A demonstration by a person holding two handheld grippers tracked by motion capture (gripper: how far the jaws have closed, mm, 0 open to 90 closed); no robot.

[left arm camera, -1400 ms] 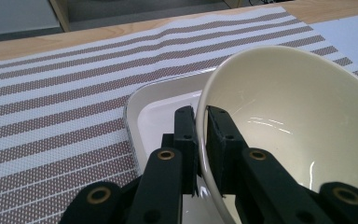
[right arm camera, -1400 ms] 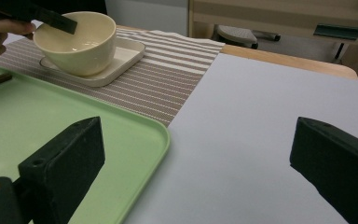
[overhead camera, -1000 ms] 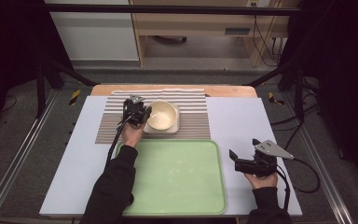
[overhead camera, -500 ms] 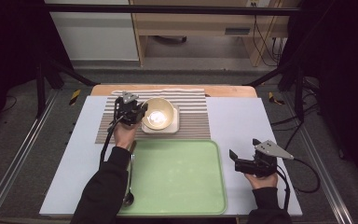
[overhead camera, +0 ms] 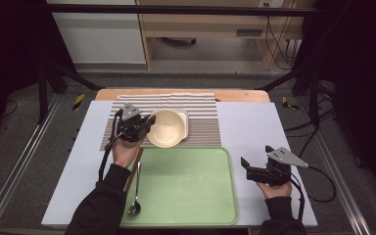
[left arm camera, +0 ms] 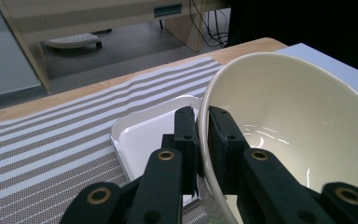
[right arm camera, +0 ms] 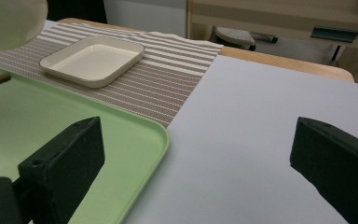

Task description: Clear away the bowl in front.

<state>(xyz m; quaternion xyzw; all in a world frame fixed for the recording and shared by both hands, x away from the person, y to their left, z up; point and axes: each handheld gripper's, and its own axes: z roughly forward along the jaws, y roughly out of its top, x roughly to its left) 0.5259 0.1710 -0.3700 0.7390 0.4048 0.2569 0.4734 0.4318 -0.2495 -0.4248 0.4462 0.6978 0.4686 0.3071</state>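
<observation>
A cream bowl (overhead camera: 167,129) hangs tilted above the striped mat (overhead camera: 203,122), held by its left rim. My left gripper (overhead camera: 148,126) is shut on that rim; in the left gripper view the two jaws pinch the bowl's (left arm camera: 303,130) wall, one inside and one outside, at the gripper (left arm camera: 203,135). Under and behind the bowl lies a white square dish (left arm camera: 137,135), also seen as the dish (right arm camera: 93,60). My right gripper (overhead camera: 247,169) rests open to the right of the green tray (overhead camera: 186,188), and nothing lies between the open jaws of this gripper (right arm camera: 200,163).
A spoon (overhead camera: 135,198) and brown chopsticks (overhead camera: 133,169) lie along the tray's left side. The pale blue table cover (overhead camera: 254,127) spreads to the right of the mat. A wooden shelf unit (overhead camera: 215,24) and cables stand on the floor beyond the table.
The left gripper has drawn the bowl a little toward the tray and tipped it up off the white dish. The right gripper has stayed put.
</observation>
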